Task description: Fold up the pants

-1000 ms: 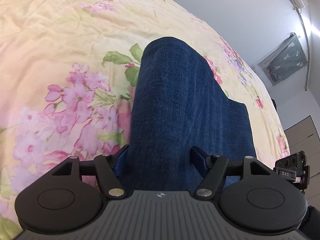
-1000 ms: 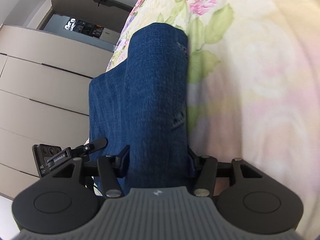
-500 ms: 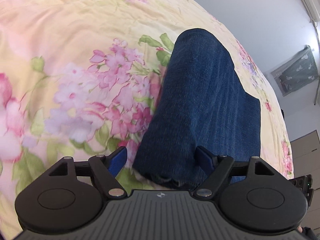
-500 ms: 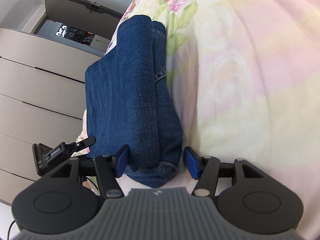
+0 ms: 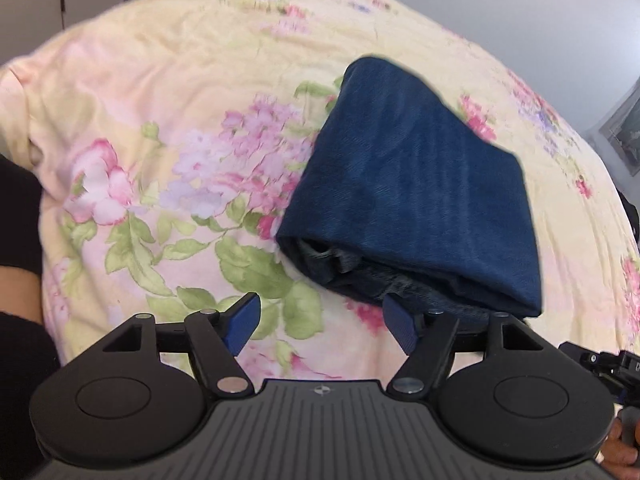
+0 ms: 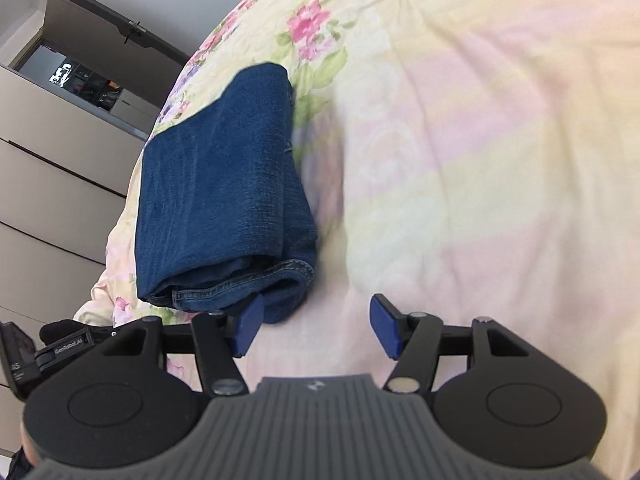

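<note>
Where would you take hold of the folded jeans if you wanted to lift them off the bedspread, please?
Probably at the near end of the jeans, where the stacked layers and stitched hem show as a thick open edge. Come in low from the near side, one finger under the stack and one on top. The far end is a rounded fold, harder to pinch, and the flat top offers no edge.

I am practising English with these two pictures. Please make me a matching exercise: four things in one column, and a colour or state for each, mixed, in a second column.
Things:
1. jeans
2. bedspread
3. left gripper
4. gripper pads

Descriptions:
A. pale yellow with pink flowers
B. blue, small and flat
C. dark blue denim, folded into a stack
D. nothing between its fingers

Pairs: 1-C, 2-A, 3-D, 4-B
</note>
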A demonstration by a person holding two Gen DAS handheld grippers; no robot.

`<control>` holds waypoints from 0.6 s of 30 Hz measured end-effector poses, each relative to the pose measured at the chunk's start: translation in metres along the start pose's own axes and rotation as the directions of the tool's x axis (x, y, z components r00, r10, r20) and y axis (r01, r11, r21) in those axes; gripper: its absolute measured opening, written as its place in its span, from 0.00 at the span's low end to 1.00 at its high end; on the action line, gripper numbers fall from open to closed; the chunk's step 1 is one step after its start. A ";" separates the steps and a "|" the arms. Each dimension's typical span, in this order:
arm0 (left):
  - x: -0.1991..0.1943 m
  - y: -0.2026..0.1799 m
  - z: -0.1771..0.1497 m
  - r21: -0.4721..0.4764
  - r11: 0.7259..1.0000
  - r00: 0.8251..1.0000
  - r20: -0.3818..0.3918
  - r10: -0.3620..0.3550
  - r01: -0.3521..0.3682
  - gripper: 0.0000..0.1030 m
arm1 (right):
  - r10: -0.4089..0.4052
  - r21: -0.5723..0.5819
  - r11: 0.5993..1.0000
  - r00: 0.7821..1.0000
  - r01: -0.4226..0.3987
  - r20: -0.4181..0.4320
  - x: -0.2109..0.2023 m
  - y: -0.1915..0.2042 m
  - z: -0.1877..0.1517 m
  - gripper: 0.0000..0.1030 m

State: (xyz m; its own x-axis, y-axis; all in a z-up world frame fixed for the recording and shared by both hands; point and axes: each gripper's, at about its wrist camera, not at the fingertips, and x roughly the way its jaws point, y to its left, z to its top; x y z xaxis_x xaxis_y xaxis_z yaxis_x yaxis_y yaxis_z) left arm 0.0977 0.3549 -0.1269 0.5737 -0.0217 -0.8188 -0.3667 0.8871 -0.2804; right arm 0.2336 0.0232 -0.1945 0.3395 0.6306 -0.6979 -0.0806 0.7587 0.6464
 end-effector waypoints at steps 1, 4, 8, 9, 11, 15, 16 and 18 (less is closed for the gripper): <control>-0.009 -0.009 -0.002 -0.002 1.000 1.000 0.030 0.000 0.000 0.86 | -0.008 -0.009 1.000 1.000 0.008 0.016 -0.009 0.004 -0.002 0.61; -0.032 -0.034 -0.013 0.028 1.000 0.995 0.103 -0.003 0.000 0.87 | -0.045 -0.038 0.998 0.997 0.048 0.062 -0.028 0.022 -0.010 0.71; -0.047 -0.055 -0.026 0.076 0.995 0.986 0.160 0.045 -0.058 0.92 | -0.103 -0.123 0.985 0.987 0.118 0.123 -0.046 0.052 -0.022 0.79; -0.049 -0.056 -0.028 0.070 0.996 0.984 0.169 0.051 -0.063 0.92 | -0.122 -0.150 0.978 0.982 0.144 0.144 -0.050 0.061 -0.025 0.79; -0.054 -0.057 -0.033 0.053 0.997 0.981 0.187 0.050 -0.061 0.92 | -0.165 -0.209 0.956 0.968 0.204 0.190 -0.055 0.081 -0.032 0.79; -0.060 -0.065 -0.035 0.059 0.994 0.971 0.226 0.076 -0.091 0.95 | -0.195 -0.346 0.892 0.938 0.291 0.288 -0.066 0.123 -0.052 0.79; -0.061 -0.066 -0.035 0.064 0.994 0.970 0.230 0.075 -0.092 0.95 | -0.201 -0.371 0.875 0.930 0.311 0.307 -0.067 0.131 -0.055 0.79; -0.061 -0.067 -0.035 0.065 0.993 0.970 0.229 0.077 -0.095 0.95 | -0.221 -0.402 0.846 0.917 0.350 0.332 -0.066 0.148 -0.060 0.79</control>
State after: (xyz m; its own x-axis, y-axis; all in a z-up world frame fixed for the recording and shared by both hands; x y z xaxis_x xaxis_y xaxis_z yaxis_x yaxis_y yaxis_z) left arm 0.0617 0.2807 -0.0752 0.6962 0.1531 -0.7014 -0.3705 0.9134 -0.1684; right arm 0.1426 0.1037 -0.0715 0.6402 0.3564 -0.6805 -0.3263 0.9281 0.1791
